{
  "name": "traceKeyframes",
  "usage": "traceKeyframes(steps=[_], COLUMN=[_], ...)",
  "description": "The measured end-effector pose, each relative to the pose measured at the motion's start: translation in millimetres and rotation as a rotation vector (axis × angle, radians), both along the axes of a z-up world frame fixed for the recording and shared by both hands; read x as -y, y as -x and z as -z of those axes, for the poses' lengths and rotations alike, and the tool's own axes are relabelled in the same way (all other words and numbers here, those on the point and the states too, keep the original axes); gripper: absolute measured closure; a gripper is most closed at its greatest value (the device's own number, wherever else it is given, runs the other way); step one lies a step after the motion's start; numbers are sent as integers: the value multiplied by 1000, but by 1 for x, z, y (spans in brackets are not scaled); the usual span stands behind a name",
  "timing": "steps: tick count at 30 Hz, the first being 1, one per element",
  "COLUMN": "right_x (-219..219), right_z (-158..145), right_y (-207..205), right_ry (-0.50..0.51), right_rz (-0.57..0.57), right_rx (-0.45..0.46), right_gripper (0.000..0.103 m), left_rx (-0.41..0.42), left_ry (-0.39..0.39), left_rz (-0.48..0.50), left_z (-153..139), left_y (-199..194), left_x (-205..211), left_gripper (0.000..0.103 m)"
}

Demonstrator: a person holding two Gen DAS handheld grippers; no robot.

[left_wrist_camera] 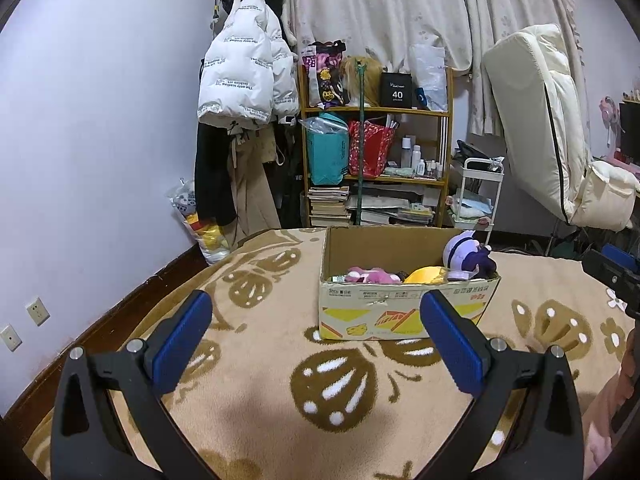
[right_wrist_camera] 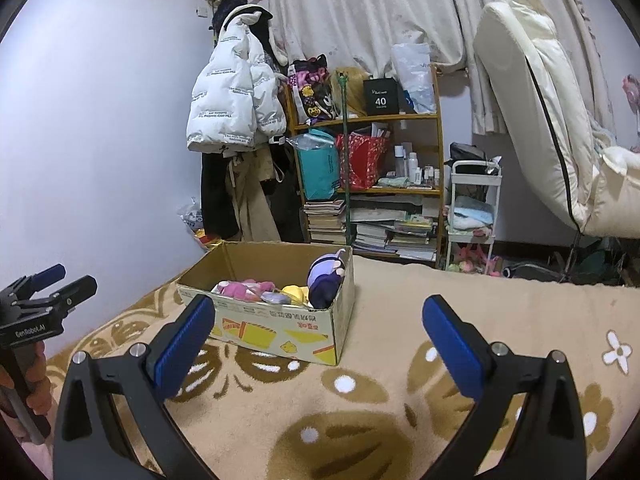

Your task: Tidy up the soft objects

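Left tongs [left_wrist_camera: 316, 334]: spread, empty, above the blanket [left_wrist_camera: 256, 400].
Right tongs [right_wrist_camera: 319, 336]: spread, empty.
Cardboard box [left_wrist_camera: 400, 312]: ahead of both tongs, holding plush toys [left_wrist_camera: 370, 275].

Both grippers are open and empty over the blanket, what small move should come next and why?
Probably ease the right gripper forward toward the open cardboard box. The purple-and-white plush doll sits highest there, above the rim, and both grippers hold nothing; the left gripper could follow.
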State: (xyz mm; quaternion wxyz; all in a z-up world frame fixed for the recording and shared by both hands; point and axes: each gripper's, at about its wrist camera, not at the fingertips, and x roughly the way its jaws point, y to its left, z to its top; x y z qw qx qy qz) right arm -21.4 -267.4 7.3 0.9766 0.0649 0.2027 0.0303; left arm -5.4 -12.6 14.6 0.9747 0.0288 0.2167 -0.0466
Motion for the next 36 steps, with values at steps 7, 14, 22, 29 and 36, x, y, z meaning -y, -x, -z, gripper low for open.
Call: traceKeyframes(steps=[7,14,22,29,36], right_x=[5,8,9,8,10], right_z=[4,8,10,11,12], right_y=[-3,-5,-4,-6,-6], right_ry=[-14,-36,-44,-29,-40], right_rz=[11,24,19,17,19], right_rx=[-8,-23,-33,-39,-40], right_gripper=[0,0,0,0,0], left_rx=[13,-5,-6,-21,-26], left_ry=[-17,-18,-8,-11,-25], left_rz=[-16,-14,-5,10,14], left_z=[2,6,6,8,11], left_y=[0,-4,-5,-7,-8], left_x=[4,4,3,5,7], left_gripper=[1,1,1,1,1])
